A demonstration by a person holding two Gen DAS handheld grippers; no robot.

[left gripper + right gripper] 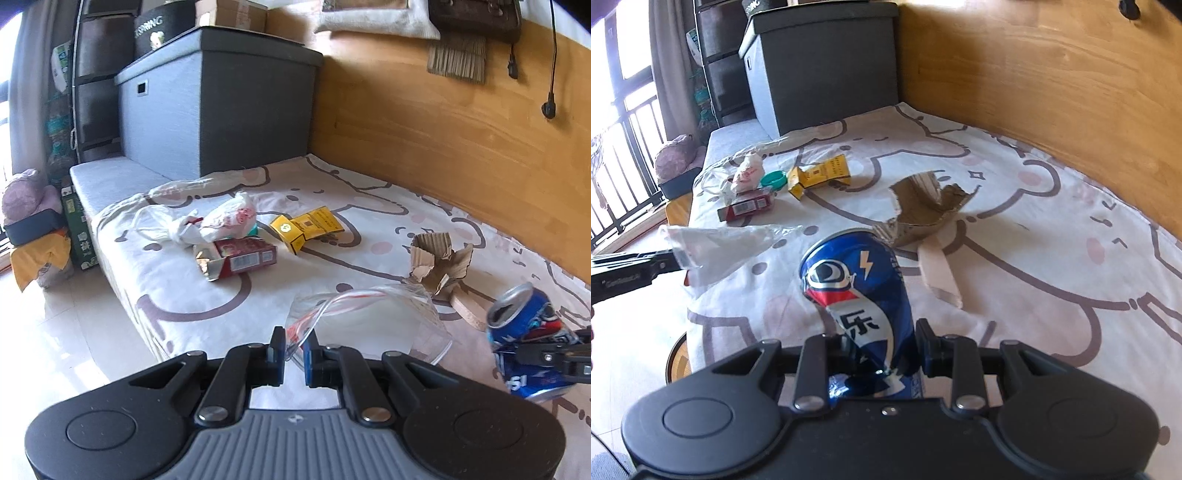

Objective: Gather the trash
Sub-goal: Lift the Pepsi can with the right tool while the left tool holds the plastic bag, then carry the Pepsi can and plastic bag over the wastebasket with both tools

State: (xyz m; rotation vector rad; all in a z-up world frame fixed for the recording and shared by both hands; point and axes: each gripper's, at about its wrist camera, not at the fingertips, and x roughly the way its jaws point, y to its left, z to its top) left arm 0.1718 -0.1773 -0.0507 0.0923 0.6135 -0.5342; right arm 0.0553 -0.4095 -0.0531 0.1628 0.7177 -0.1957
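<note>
Left claw (294, 345): pinched tight on one corner of a clear plastic bag (369, 317), which hangs off the fingers over the near edge of the bed (184, 295). The film is thin and slick, so a quick swing could pull the corner free and drop the bag to the floor.
Right claw (882, 343): closed around a dented blue soda can (857, 295), gripped low on its body with the open mouth tilted away. Because the hold is near the base, the can could pivot in the fingers; any liquid left inside might spill onto the sheet.
Between the two: bag and can are near each other, so the two loads could bump if the hands cross.
Torn cardboard (439, 264): lying on the bed just beyond the can, with a pale strip (940, 273) beside it. It looks ragged and may shed bits when lifted.
Red box (240, 258): flat on the bed, mid-distance, one flap open.
Yellow packet (306, 229): just behind the red box.
White wrapper bundle (229, 218): touching the red box, with a green lid (773, 181) beside it; the lid is small and easy to overlook.
Farthest: a grey storage box (221, 110) at the head of the bed.
</note>
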